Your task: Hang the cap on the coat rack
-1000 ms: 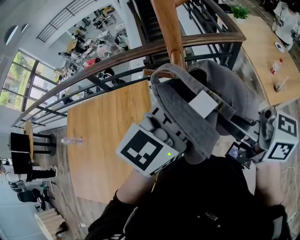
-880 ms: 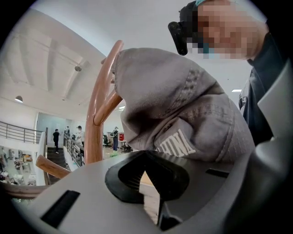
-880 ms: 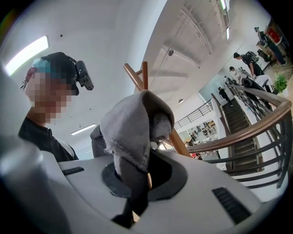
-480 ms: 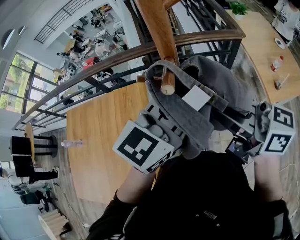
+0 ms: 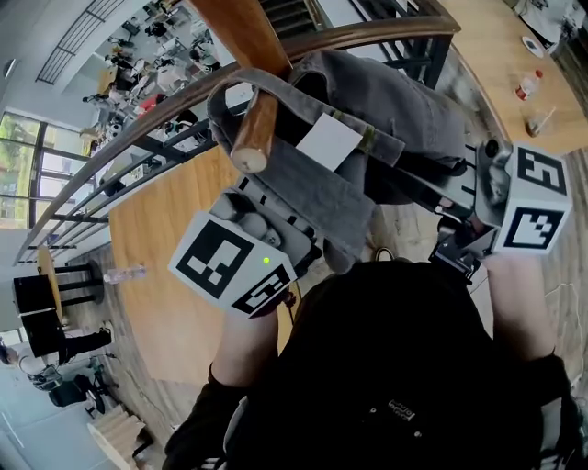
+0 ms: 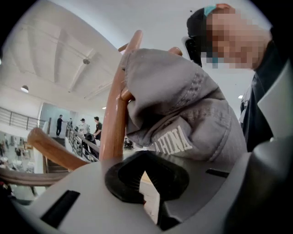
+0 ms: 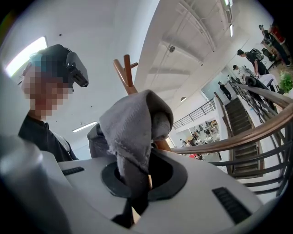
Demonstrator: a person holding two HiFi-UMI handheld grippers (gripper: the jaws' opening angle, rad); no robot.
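**Far left:** wooden bench [image 5: 161, 303] beyond the railing [image 5: 404, 27], with one clear bottle [image 5: 120, 274] lying on it.

**Left hand-held gripper** [image 6: 149, 194]: the jaws stand a narrow gap apart with nothing between them. The grey cloth of the cap [image 6: 183, 105], with white lettering, sits just beyond the tips. In the head view its marker cube [image 5: 225, 266] lies under the cap's brim.

**Coat rack** [image 5: 241, 27]: wooden pole with a slanting peg [image 5: 255, 138]. The peg's rounded end points toward the camera.

**Cap, head view:** grey and turned inside up, with a white label [image 5: 329, 142] showing. A band of its rim lies across the peg, whose end pokes out below the band — the rest of the cap spreads rightward between the two grippers.

**Right hand-held gripper** [image 7: 132, 194]: the jaws are closed on a fold of the cap's cloth, which runs down into the slot between them. Its marker cube [image 5: 531, 197] sits beside the cap's right edge.

**Far right:** second wooden bench [image 5: 487, 55] — a small bottle [image 5: 525, 84] stands on it.
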